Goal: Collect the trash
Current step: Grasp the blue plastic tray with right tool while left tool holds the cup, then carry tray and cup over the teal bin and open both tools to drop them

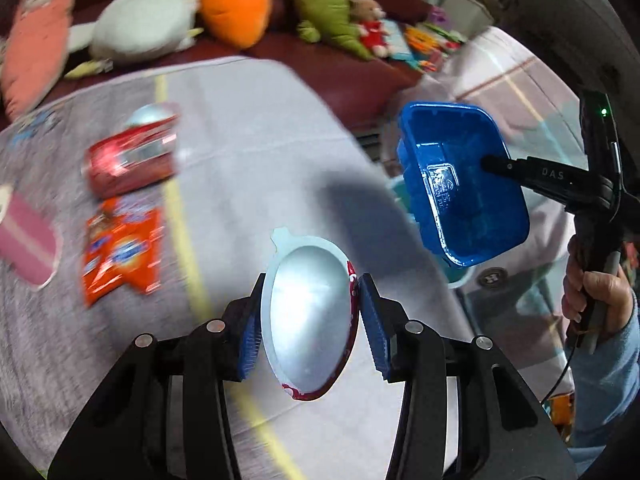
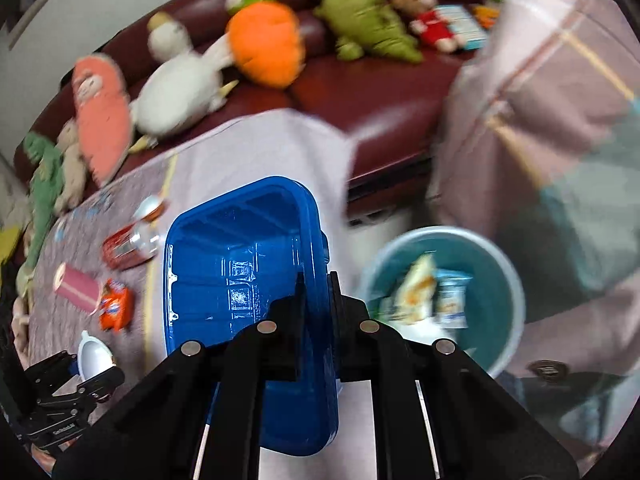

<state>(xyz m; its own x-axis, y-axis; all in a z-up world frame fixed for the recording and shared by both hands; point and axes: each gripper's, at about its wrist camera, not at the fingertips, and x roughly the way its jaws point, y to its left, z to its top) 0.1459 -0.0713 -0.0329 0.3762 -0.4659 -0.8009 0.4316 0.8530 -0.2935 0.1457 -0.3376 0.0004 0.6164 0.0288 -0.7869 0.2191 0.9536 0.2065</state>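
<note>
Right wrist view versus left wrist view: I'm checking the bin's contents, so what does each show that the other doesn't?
Only the right wrist view shows inside the teal bin, where wrappers already lie. Only the left wrist view shows the left tool gripping the egg-shaped lid up close, and the hand holding the right tool. Both show the blue tray, the red can and the orange wrapper on the table.
</note>
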